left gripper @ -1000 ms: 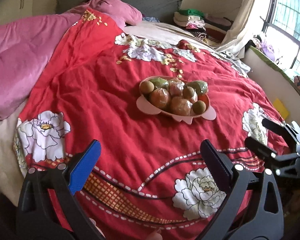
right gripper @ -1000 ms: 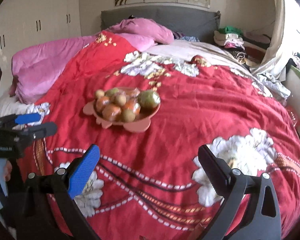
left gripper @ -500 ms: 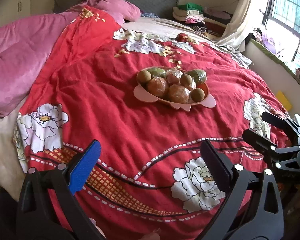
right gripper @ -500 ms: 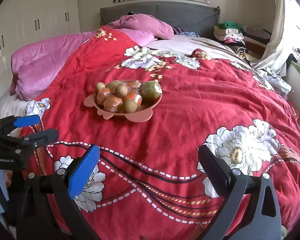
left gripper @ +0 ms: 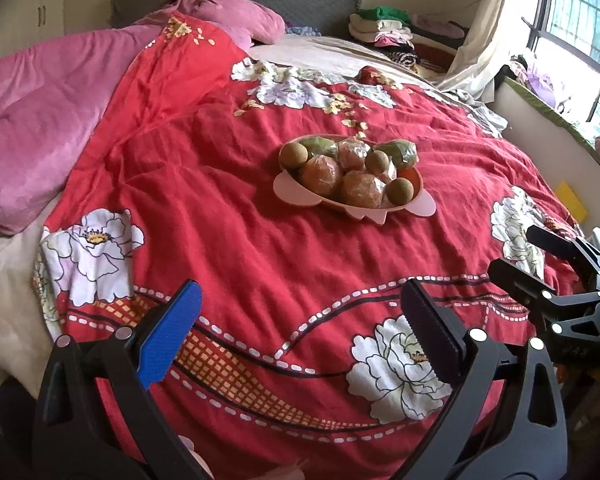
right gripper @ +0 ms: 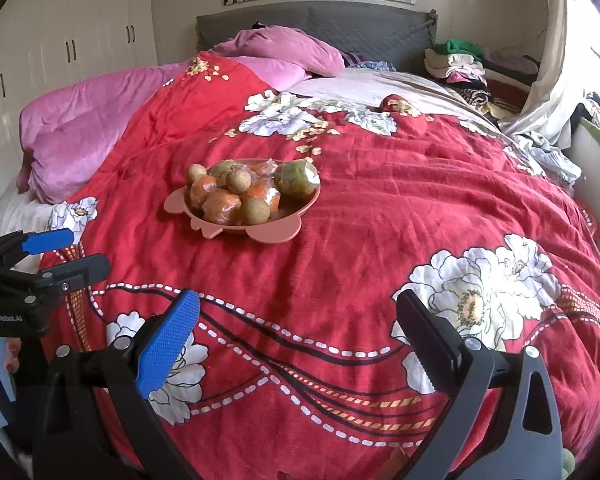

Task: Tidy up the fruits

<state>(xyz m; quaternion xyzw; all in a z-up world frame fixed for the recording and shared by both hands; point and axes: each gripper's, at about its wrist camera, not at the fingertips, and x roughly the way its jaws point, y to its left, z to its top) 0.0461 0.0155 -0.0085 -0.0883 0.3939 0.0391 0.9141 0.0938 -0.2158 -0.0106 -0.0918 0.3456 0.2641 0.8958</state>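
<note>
The left gripper [left gripper: 300,320] and the right gripper [right gripper: 296,320] both hover level over the red bedspread [right gripper: 380,208], fingers spread wide apart and holding nothing. Well ahead of them, the pink bowl [left gripper: 296,192] heaped with fruit [left gripper: 352,168] rests mid-bed.

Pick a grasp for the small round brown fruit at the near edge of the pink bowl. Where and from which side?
Grip the small round brown fruit across its middle, coming down from above. It sits on top of the pile at the near rim of the pink plastic bowl, upper half exposed, but a plastic-wrapped orange fruit presses its left side, so a level approach looks blocked. Both the left gripper and right gripper have open jaws.
</note>
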